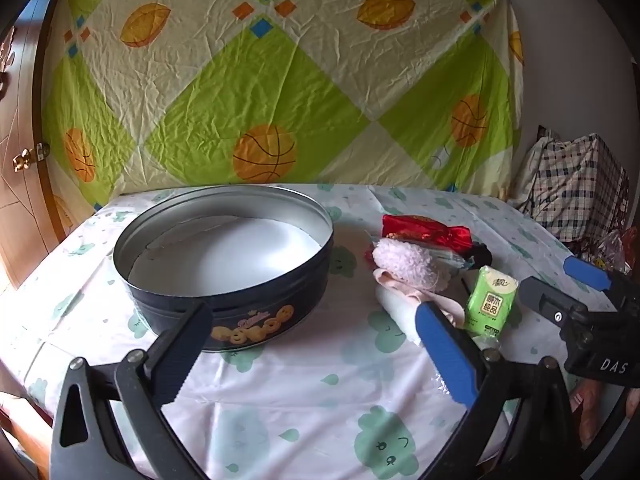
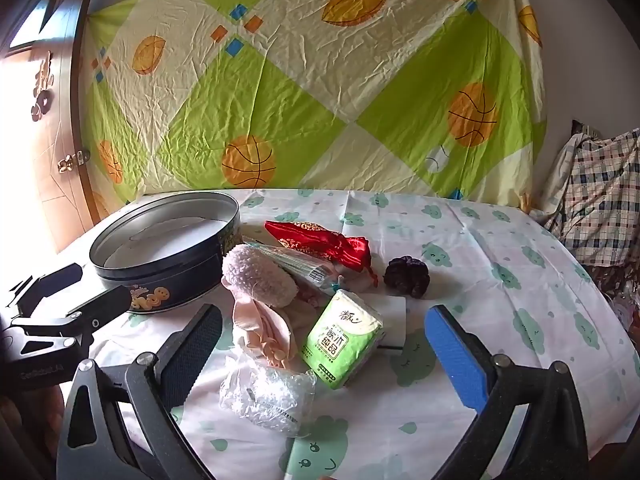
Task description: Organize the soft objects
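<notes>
Both tongs [image 1: 316, 344] [image 2: 326, 354] gaping, empty; cookie tin [image 1: 224, 264] left of soft pile, tissue pack [image 2: 342, 338] nearest.

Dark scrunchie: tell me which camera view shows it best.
The right wrist view. There the dark scrunchie lies alone on the tablecloth, right of the red pouch, its whole outline clear. In the left wrist view only a dark sliver shows behind the pile, above the green tissue pack.
</notes>
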{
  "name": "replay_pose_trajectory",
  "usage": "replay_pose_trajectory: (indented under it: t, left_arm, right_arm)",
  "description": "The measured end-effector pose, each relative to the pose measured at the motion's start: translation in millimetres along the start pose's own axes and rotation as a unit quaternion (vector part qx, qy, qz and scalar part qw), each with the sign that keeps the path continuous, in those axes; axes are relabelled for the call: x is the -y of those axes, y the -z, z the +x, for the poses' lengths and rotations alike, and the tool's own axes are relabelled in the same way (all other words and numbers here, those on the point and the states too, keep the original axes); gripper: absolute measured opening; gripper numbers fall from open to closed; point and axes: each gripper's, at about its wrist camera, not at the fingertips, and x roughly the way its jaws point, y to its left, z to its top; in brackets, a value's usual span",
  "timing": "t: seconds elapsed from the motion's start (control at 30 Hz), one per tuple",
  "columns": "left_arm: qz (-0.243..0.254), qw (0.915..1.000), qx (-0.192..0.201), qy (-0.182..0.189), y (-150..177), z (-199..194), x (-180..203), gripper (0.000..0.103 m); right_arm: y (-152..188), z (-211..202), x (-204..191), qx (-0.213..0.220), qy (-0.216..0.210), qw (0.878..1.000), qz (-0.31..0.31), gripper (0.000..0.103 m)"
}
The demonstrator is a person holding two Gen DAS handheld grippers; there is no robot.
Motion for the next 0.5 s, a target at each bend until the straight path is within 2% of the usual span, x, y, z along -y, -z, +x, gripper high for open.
replay_pose_trajectory:
  t: [0.5]
  left_arm:
    - [0.0,1.0,-0.001,-0.001,1.9,0.8,-1.8,0.103]
  right_arm:
    - [7.2,4.4,-1.3,-0.005,-0.003,1.0,0.003,0.102]
